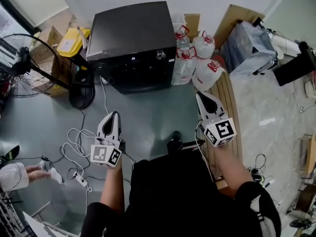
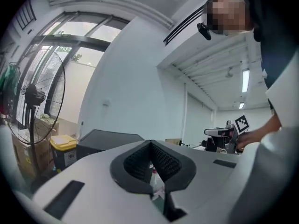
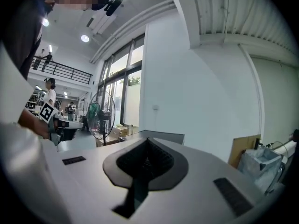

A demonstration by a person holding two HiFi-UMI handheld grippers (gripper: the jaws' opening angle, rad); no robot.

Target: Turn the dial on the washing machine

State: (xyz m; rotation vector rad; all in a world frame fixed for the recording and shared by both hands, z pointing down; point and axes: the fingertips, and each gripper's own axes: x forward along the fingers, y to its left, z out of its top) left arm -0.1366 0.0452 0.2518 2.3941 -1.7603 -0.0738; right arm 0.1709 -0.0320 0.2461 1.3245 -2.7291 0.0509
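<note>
A black washing machine (image 1: pixel 131 33) stands on the floor ahead of me, with a round silver dial (image 1: pixel 160 55) at the right of its front panel. My left gripper (image 1: pixel 115 114) is held low and well short of the machine, jaws together, nothing in them. My right gripper (image 1: pixel 200 95) points toward the machine's right side, also shut and empty, about a forearm's length from the dial. The left gripper view shows the machine's top (image 2: pixel 105 138) beyond the closed left gripper (image 2: pixel 150 142). In the right gripper view the closed right gripper (image 3: pixel 147 139) hides most of the machine (image 3: pixel 166 136).
Several clear water jugs with red handles (image 1: pixel 197 58) stand right of the machine. A standing fan (image 1: pixel 29 65) and a yellow bin (image 1: pixel 73 39) are to its left. White cables and a power strip (image 1: pixel 79 147) lie on the floor. Another person's hand (image 1: pixel 34 173) is at the far left.
</note>
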